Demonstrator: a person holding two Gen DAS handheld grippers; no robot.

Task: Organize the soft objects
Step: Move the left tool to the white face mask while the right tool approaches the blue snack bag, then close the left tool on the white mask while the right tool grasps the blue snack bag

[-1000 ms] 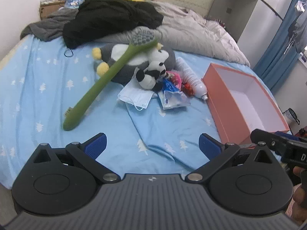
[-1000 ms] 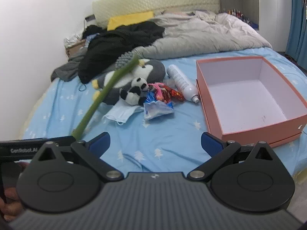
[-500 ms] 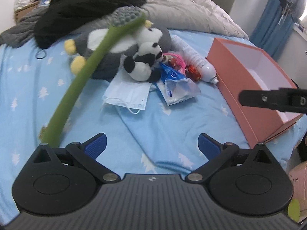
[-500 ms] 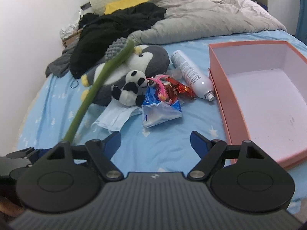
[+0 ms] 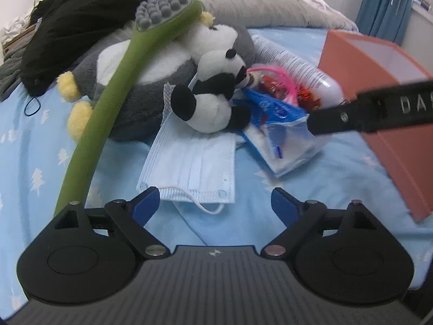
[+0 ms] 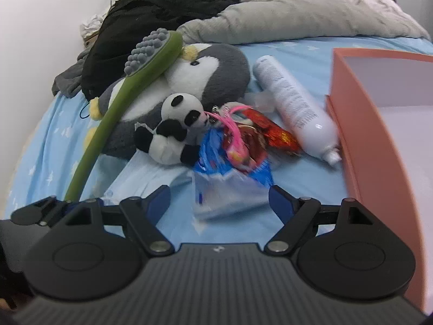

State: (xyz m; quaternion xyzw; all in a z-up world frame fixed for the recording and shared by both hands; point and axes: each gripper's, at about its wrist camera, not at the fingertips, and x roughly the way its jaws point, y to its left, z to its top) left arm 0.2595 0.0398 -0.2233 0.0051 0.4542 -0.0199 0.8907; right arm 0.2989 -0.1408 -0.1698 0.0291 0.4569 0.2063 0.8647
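Note:
On the blue bedsheet lies a pile: a grey penguin plush (image 5: 151,86) (image 6: 216,73), a small panda plush (image 5: 213,100) (image 6: 173,127) and a light-blue face mask (image 5: 194,168). A long green brush (image 5: 121,89) (image 6: 121,103) leans across the penguin. My left gripper (image 5: 213,203) hovers low over the mask's near edge, its jaws closing, no pad touching it. My right gripper (image 6: 219,200) stands open over a blue-white packet (image 6: 230,192) (image 5: 284,135), which lies between its fingertips without contact. One right finger (image 5: 379,111) reaches in from the right of the left wrist view.
A salmon box (image 6: 379,135) (image 5: 392,108) stands open on the right. A white spray bottle (image 6: 295,100) and red snack wrappers (image 6: 268,130) lie beside it. Black clothes (image 6: 162,8) and a grey duvet (image 6: 297,13) fill the back of the bed.
Both grippers have come down and forward toward the pile, which now fills the views. Both pairs of jaws have narrowed somewhat.

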